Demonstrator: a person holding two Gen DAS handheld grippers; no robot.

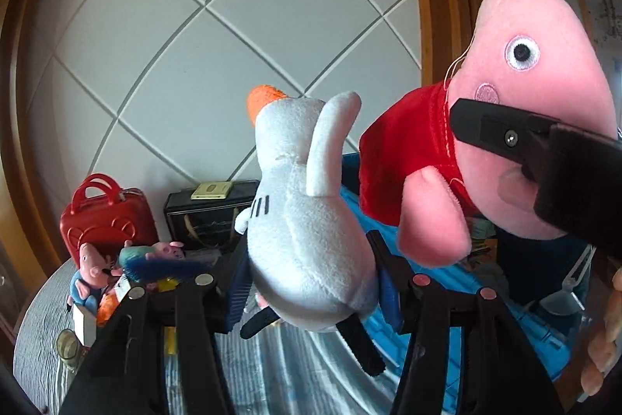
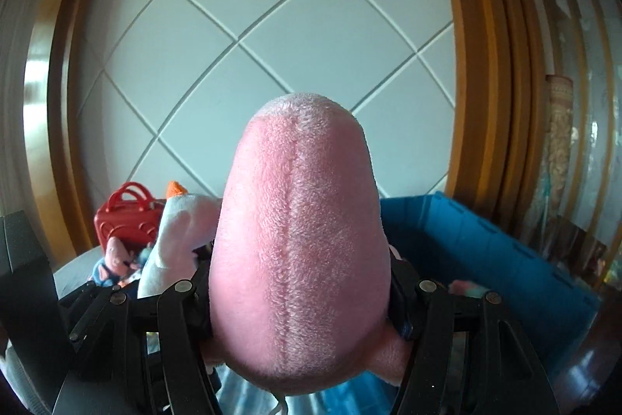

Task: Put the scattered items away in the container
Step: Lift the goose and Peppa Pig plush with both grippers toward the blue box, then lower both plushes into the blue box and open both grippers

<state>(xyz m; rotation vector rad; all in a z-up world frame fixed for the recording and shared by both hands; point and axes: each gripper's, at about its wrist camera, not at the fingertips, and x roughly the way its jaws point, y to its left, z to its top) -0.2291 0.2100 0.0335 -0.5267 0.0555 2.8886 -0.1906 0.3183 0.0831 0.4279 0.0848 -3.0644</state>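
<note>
My left gripper (image 1: 311, 275) is shut on a white plush goose (image 1: 303, 205) with an orange beak and holds it in the air. My right gripper (image 2: 299, 282) is shut on a pink pig plush in a red dress (image 2: 299, 240), whose head fills the right wrist view. In the left wrist view the pig plush (image 1: 517, 96) hangs at the right, with a right gripper finger (image 1: 544, 150) across it. The blue container (image 2: 486, 251) lies open below and to the right; it also shows in the left wrist view (image 1: 447, 314). The goose also shows in the right wrist view (image 2: 175, 247).
A red toy case (image 1: 105, 216), a black box (image 1: 206, 216), a small pig plush in blue (image 1: 87, 275), a blue brush (image 1: 171, 265) and other small items lie on the grey table (image 1: 42, 329) at the left. A white panelled wall stands behind.
</note>
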